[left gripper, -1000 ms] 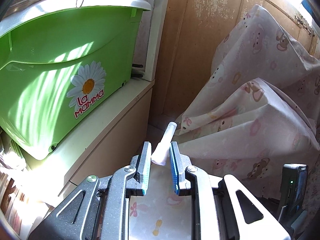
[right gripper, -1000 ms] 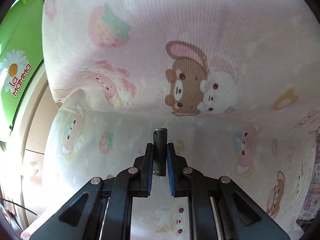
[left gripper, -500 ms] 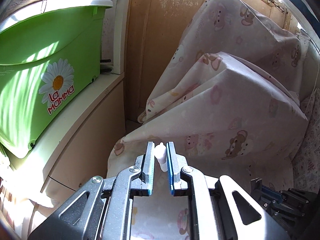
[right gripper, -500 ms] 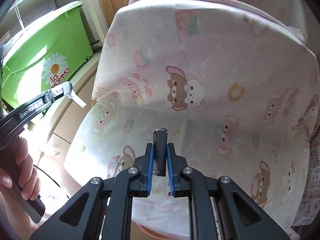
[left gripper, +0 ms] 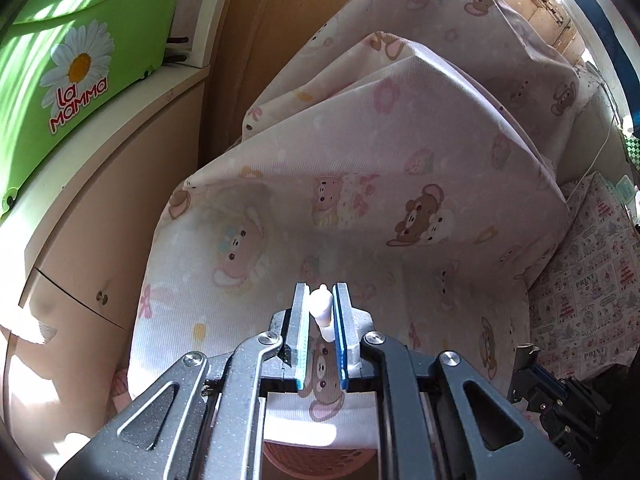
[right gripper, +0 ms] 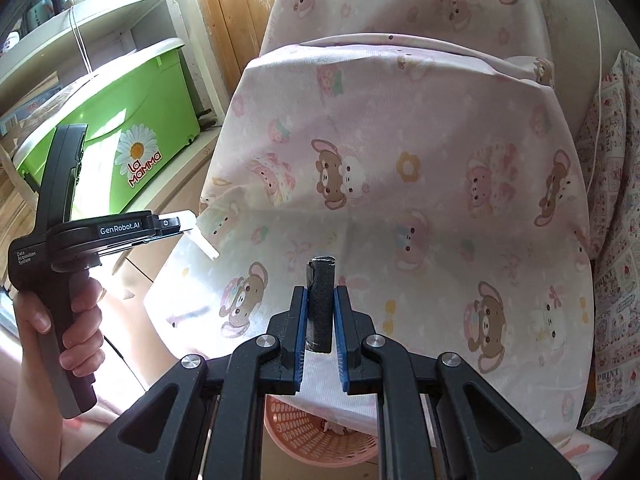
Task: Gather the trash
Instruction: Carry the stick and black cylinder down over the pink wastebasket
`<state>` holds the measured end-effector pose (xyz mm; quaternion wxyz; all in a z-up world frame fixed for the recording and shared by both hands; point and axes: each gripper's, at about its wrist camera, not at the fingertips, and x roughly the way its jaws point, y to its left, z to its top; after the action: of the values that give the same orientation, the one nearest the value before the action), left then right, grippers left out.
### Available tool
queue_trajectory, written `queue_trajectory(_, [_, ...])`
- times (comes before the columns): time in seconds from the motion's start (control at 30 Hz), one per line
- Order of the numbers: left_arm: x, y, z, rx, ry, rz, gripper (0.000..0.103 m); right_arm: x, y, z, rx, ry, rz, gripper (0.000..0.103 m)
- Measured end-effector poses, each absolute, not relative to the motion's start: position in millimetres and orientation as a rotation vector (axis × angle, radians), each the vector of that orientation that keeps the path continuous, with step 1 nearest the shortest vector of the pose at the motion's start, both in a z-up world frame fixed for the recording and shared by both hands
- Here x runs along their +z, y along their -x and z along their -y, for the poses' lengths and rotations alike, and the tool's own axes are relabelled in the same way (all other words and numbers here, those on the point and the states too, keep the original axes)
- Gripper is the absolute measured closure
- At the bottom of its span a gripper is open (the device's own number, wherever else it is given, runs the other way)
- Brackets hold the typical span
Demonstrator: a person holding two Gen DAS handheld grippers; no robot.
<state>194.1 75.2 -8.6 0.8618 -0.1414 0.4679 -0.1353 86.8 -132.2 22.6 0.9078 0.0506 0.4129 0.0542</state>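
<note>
Between blue pads (right gripper: 303, 322), a rough dark cylinder (right gripper: 320, 304).

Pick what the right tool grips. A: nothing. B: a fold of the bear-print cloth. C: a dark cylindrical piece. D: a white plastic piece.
C: the right tool is shut on a dark cylindrical piece, which stands upright between its blue pads.

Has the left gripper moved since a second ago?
Yes. In its own view the green bin slid up and left, so the left gripper swung right and down toward the bear-print cloth.
</note>
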Motion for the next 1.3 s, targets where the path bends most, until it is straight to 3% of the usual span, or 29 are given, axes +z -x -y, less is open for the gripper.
queue_trajectory(0.33, [1.4, -117.8, -48.5, -0.210, 0.169, -0.823, 0.092, -0.3, -57.8, 133.1, 0.097, -0.103, -0.855, 0.089])
queue_trajectory(0.67, [2.9, -76.3, -36.0, -0.226, 0.128, -0.801, 0.092, -25.4, -28.1, 128.9, 0.125, -0.098, -0.865, 0.089])
queue_trajectory(0.9, [-19.4, -77.0, -42.6, -0.307, 0.217, -0.932, 0.092, -50.0, -19.3, 125.4, 0.141, -0.112, -0.921, 0.089])
queue_trajectory(1.3, [-57.9, -64.9, -7.2, -0.404, 0.102, -1.120, 0.092, -97.5, -19.2, 110.6, 0.187, -0.107, -1.034, 0.089])
